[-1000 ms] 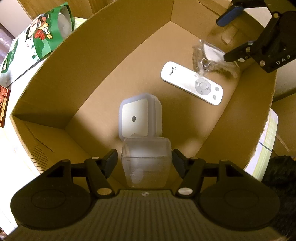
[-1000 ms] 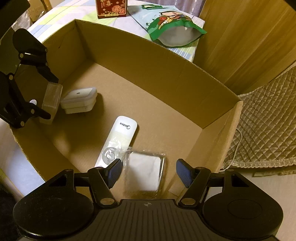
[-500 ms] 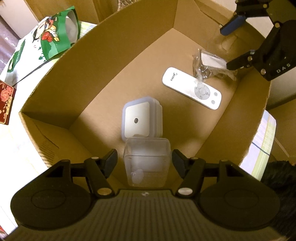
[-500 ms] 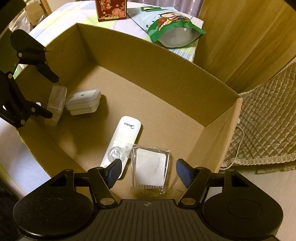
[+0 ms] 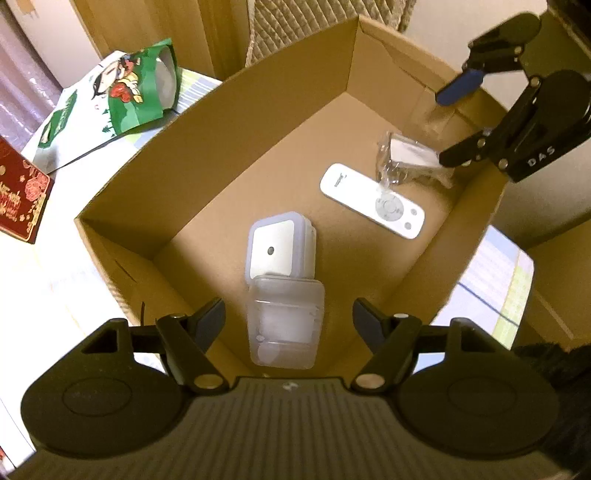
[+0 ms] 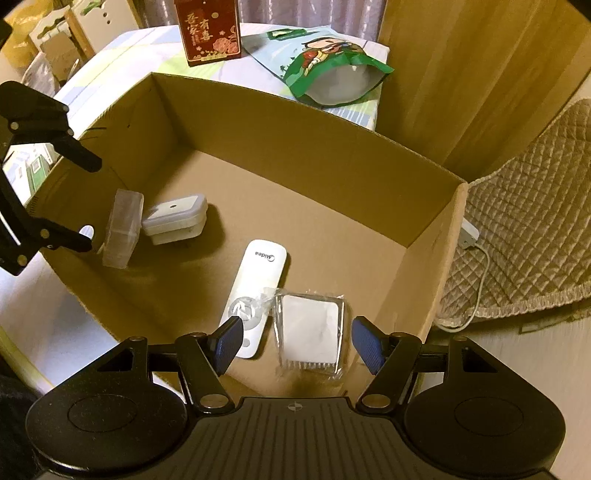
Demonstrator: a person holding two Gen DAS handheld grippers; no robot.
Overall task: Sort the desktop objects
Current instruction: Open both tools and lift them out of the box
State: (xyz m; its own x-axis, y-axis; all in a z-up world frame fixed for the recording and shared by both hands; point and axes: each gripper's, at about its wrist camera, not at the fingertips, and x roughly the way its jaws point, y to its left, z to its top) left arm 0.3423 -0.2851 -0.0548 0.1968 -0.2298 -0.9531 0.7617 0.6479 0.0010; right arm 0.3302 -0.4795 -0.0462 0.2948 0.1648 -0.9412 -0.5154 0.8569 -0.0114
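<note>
An open cardboard box (image 5: 221, 147) (image 6: 295, 140) holds a white remote (image 5: 369, 201) (image 6: 255, 291), a white square night light (image 5: 279, 247) (image 6: 175, 218), a clear plastic case (image 5: 284, 325) (image 6: 123, 227) and a white pad in a clear wrapper (image 5: 410, 155) (image 6: 308, 332). My left gripper (image 5: 288, 310) (image 6: 88, 203) hovers above the case; its jaws are opening, with a gap at each side of the case. The case stands tilted beside the night light. My right gripper (image 6: 297, 326) (image 5: 443, 129) stands open over the wrapped pad, pads clear of it.
Behind the box, on a striped tablecloth (image 6: 155, 51), lie a green snack pouch (image 5: 129, 96) (image 6: 332, 74) and a red carton (image 5: 20, 199) (image 6: 208, 31). A quilted cushion (image 6: 524, 236) with a white cable lies right of the box. A wooden panel (image 6: 480, 74) rises behind.
The left gripper's jaws have spread away from the clear case and the gripper has lifted; the case now rests in the box by the night light. The right gripper has hardly moved.
</note>
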